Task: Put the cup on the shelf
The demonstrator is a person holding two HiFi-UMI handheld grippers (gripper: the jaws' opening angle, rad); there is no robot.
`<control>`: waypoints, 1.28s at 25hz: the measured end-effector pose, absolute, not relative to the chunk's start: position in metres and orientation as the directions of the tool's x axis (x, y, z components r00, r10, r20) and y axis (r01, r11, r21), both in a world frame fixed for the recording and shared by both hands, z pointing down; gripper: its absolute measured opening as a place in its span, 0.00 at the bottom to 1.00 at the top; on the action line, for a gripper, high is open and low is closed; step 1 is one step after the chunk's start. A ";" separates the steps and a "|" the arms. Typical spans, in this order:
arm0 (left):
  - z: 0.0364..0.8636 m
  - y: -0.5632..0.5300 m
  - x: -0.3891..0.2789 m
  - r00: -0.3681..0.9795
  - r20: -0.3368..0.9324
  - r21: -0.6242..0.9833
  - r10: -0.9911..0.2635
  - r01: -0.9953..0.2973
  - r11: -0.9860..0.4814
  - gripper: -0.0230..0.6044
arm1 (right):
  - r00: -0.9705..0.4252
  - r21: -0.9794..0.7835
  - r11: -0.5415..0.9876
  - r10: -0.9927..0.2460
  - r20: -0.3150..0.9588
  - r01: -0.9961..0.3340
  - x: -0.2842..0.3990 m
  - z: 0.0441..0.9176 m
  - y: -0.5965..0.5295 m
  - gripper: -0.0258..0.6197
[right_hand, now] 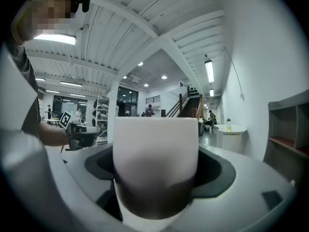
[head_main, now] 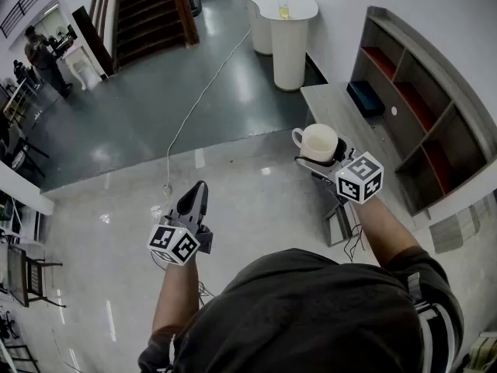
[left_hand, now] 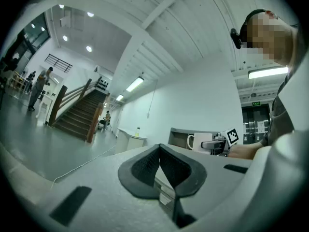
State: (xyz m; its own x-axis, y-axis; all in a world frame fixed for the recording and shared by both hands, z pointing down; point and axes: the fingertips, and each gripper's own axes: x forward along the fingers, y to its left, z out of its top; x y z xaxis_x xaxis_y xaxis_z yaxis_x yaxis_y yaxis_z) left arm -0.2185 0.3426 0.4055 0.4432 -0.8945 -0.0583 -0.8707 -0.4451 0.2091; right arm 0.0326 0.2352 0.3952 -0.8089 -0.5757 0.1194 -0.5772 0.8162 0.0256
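Observation:
A white cup with its handle to the left is held above the floor, and my right gripper is shut on it with the jaws wide around its body. In the right gripper view the cup fills the space between the jaws of my right gripper. The grey shelf, with red-backed compartments, stands to the right of the cup. My left gripper hangs lower left over the floor, shut and empty. In the left gripper view its jaws meet, with the cup beyond.
A grey table with a dark blue box stands just beyond the cup, against the shelf. A white round table carries a bottle. A white cable runs across the floor. Stairs rise at the back.

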 end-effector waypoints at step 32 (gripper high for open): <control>0.388 0.319 -0.102 0.393 -0.090 0.185 -0.915 -0.896 -0.403 0.04 | -0.862 0.028 0.867 -0.497 0.102 -0.497 0.131 0.383 0.221 0.72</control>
